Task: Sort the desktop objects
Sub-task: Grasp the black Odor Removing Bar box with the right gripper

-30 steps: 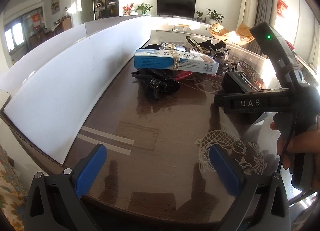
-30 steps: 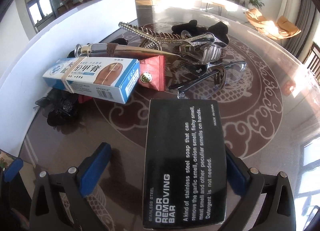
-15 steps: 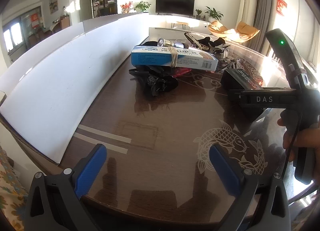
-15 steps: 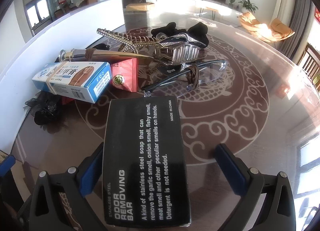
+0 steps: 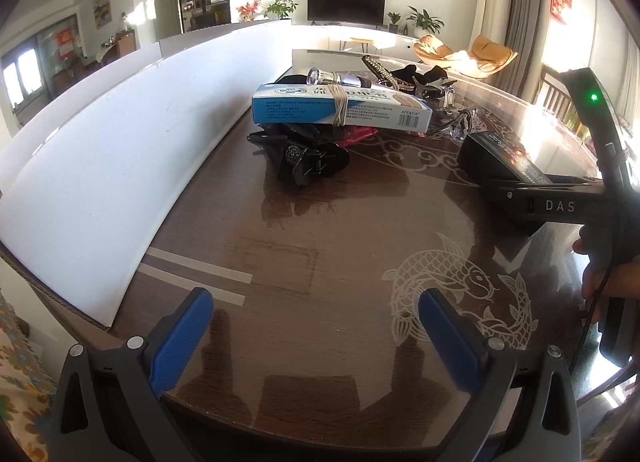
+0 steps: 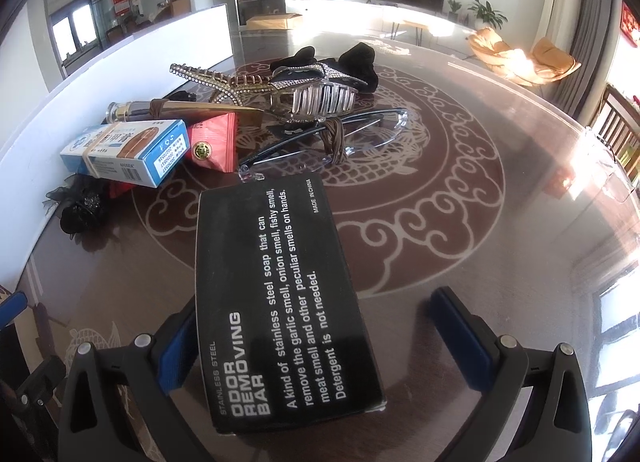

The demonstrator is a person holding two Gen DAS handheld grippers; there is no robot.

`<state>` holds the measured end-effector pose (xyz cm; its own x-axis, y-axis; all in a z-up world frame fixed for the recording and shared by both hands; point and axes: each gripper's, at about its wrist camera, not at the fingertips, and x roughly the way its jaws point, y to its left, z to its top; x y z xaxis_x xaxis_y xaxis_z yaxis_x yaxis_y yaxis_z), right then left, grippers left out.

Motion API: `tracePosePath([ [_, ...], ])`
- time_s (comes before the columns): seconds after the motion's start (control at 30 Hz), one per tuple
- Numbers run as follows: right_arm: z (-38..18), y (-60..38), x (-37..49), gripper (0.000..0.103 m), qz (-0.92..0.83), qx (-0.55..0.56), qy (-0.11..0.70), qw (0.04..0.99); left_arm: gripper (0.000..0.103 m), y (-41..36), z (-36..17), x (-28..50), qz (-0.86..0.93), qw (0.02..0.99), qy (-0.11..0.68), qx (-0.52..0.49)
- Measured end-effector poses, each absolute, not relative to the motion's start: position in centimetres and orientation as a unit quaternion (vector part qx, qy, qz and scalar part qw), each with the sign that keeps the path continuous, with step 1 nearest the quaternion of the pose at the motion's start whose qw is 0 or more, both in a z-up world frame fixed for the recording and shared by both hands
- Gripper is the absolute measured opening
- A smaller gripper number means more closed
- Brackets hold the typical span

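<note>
A black box (image 6: 280, 282) printed "ODOR REMOVING BAR" lies lengthwise between the fingers of my right gripper (image 6: 316, 304). The jaws are open. The box sits against the left blue pad (image 6: 180, 346), and a wide gap separates it from the right pad (image 6: 460, 334). The left wrist view shows the same black box (image 5: 496, 162) ahead of the right gripper's body (image 5: 560, 206), which a hand holds. My left gripper (image 5: 316, 298) is open over the table's near edge, with nothing between its fingers.
A pile lies beyond: a blue-white carton (image 6: 128, 154) with a rubber band, a red packet (image 6: 212, 142), a rhinestone hair claw (image 6: 316, 94), clear glasses (image 6: 360, 138) and a black flower clip (image 6: 80, 206). A white board (image 5: 120, 142) walls the table's left side.
My right gripper has swung to the right. The black box has shifted from the right pad across to the left pad. My left gripper has stayed in place.
</note>
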<state>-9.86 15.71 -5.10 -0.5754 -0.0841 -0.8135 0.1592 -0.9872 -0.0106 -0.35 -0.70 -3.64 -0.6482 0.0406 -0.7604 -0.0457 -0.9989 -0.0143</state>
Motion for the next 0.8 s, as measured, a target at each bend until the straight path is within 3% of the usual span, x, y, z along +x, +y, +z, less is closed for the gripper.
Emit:
tracePosePath([
  [0.8,-5.08,15.68,-9.76,0.103,-0.887,0.455,0.041,0.068,0.103,0.03,-4.01,-0.37,0.904,0.029,0.018,-0.427],
])
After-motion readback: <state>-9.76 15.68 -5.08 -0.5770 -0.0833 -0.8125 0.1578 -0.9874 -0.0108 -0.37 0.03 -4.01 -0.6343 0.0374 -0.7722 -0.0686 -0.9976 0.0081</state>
